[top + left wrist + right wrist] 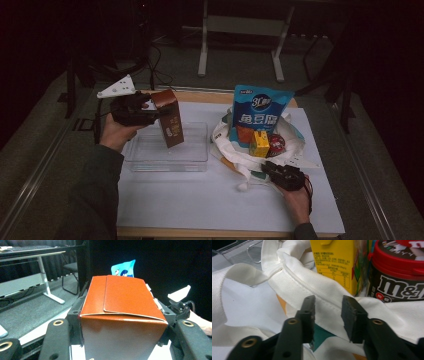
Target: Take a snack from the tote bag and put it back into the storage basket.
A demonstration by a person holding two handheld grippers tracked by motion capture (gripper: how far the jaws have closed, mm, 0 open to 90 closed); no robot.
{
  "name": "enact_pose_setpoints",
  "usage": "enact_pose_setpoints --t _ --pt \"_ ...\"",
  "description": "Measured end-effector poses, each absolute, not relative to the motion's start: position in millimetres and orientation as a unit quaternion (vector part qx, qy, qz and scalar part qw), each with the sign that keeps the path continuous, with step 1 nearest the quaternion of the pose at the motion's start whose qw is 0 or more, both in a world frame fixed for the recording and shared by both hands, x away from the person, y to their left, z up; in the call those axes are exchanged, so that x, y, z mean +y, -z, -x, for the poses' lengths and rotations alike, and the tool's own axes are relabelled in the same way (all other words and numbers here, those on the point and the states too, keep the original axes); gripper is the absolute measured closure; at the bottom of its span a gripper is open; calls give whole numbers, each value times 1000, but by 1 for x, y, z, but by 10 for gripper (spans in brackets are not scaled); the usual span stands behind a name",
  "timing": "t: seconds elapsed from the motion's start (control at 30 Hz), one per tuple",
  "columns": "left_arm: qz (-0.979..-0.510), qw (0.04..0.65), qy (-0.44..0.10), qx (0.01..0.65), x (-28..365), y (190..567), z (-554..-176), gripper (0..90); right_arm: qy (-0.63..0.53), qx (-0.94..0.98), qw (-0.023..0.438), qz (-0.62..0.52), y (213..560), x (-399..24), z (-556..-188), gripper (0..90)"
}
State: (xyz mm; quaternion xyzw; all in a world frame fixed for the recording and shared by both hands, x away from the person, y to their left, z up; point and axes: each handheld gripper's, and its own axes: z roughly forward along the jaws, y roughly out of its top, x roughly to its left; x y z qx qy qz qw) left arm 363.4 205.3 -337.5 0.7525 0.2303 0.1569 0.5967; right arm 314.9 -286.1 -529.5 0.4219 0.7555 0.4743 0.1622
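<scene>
A: While your left gripper [150, 114] clamps the brown carton [169, 118] above the clear tray [195, 150], where's your right?

B: Your right gripper [327, 315] sits part-open at the white bag [322, 293] rim, gripping nothing.

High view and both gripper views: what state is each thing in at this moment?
Brown carton: upright, clamped in the left tool, above the clear tray.
Clear tray: nothing lying in it.
White bag: open, holding goods.
Blue pouch: standing in the bag.
Yellow box: upright in the bag.
Candy jar: lid on.
Right tool: jaws astride the bag's rim, pressing not discernible.
</scene>
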Motion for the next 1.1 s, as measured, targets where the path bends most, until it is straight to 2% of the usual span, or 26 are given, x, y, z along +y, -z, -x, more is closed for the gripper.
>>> enact_pose_setpoints --t 0.1,0.33,1.1 --pt "-755 593 -159 231 210 339 -363 423 -455 763 179 -424 531 -284 -314 812" --pt "-759 589 -161 227 218 342 -361 423 -425 772 202 -427 535 -278 -315 895" --pt "-789 546 -170 225 238 357 -353 424 -396 787 203 -428 538 -272 -318 895"
